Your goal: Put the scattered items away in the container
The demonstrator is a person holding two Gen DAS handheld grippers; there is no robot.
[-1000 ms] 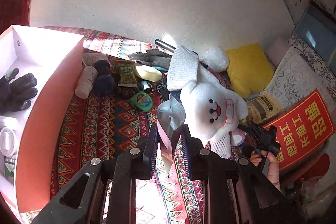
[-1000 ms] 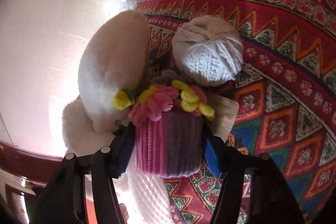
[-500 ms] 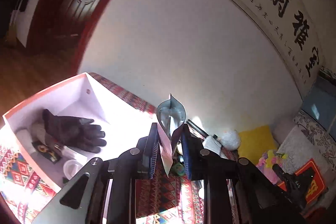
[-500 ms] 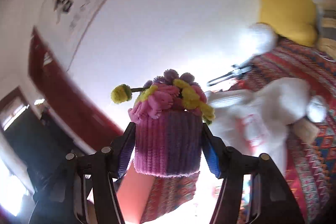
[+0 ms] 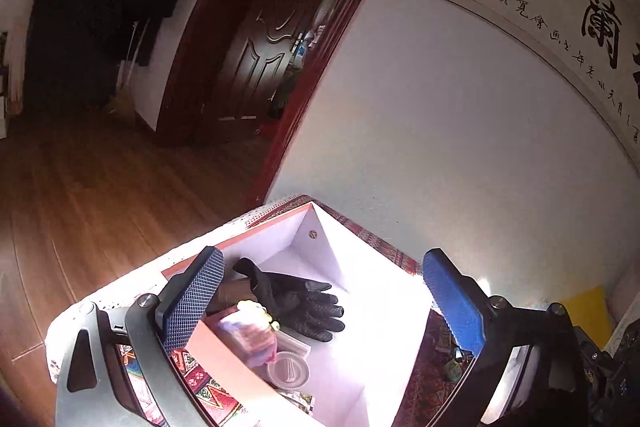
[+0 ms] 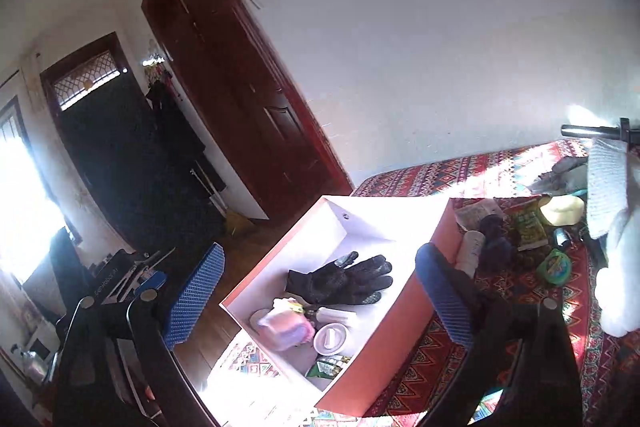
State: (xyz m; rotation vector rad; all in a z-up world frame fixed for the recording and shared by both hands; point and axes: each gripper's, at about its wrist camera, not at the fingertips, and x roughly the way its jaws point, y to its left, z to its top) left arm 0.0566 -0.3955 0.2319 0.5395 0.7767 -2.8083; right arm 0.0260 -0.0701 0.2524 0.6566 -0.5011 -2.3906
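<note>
Hovering over the orange-sided container at the edge of the patterned bedspread, you have both pairs of tongs spread wide and empty: the left tongs and the right tongs have just been opening, and nothing sits between the pads of either. The pink knitted pot of flowers now lies inside the container, beside a black glove and a round white lid; the silver pouch cannot be picked out among the contents. By the look of it, this is the drop-off step just completed for two items at once. Plenty remains scattered on the bedspread beyond the container: a white bottle, a green snack packet, a small green tub and a white plush toy. Your next move likely calls for swinging both tongs back toward that pile and lining each up on a fresh item.
</note>
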